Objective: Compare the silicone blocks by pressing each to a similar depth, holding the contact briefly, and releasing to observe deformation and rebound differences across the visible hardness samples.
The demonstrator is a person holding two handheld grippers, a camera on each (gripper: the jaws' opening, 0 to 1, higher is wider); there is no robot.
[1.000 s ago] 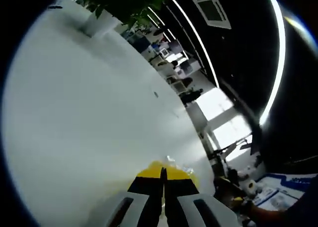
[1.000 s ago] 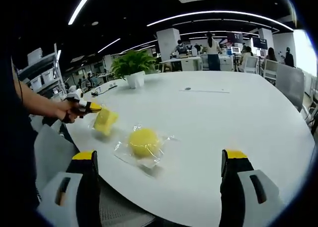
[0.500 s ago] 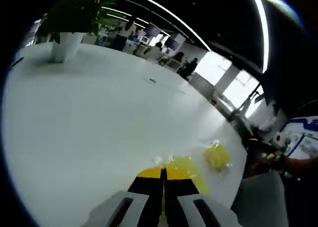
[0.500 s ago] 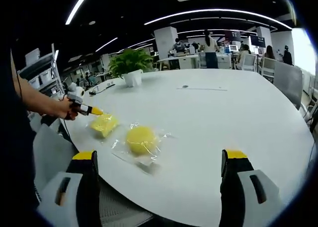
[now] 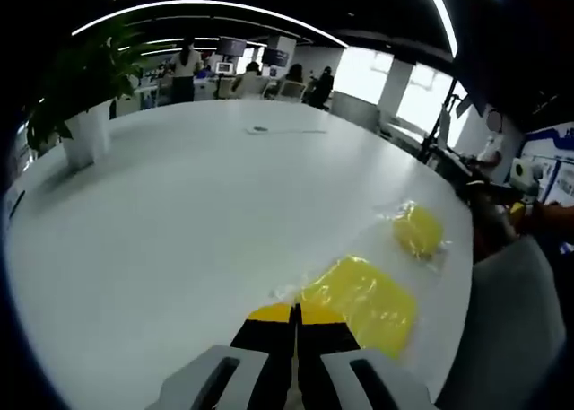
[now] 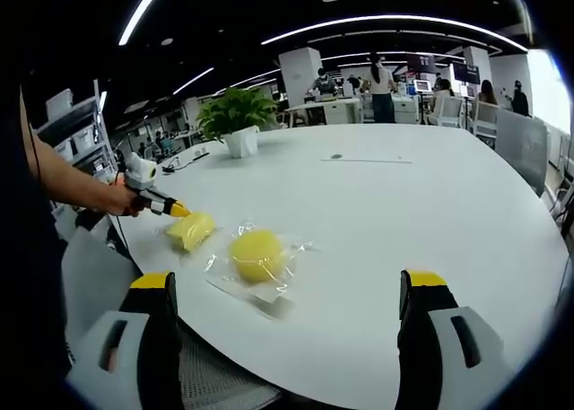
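Two yellow samples lie near the desk's near edge, each in clear wrap. In the right gripper view, going left to right: a hand holds the left gripper, its yellow tips together and seemingly touching the flat block; just beside it to the right sits the round block on its crinkled bag; farther back toward the far edge stands a potted plant. The right gripper hangs off the near edge with its jaws spread wide and nothing between them.

In the left gripper view, the plant is at the desk's far left, the left gripper has its jaws closed with no gap, tips at the near corner of the flat block, and the round block lies beyond it toward the desk's right edge. Whether the closed tips pinch the wrap or merely press on it, I cannot tell.

The risk as I judge it: contact at the block's corner, rather than its middle, could skid the block on its slippery wrap toward the edge, or tip it, and spoil the depth match. The round block may roll under an off-centre press.
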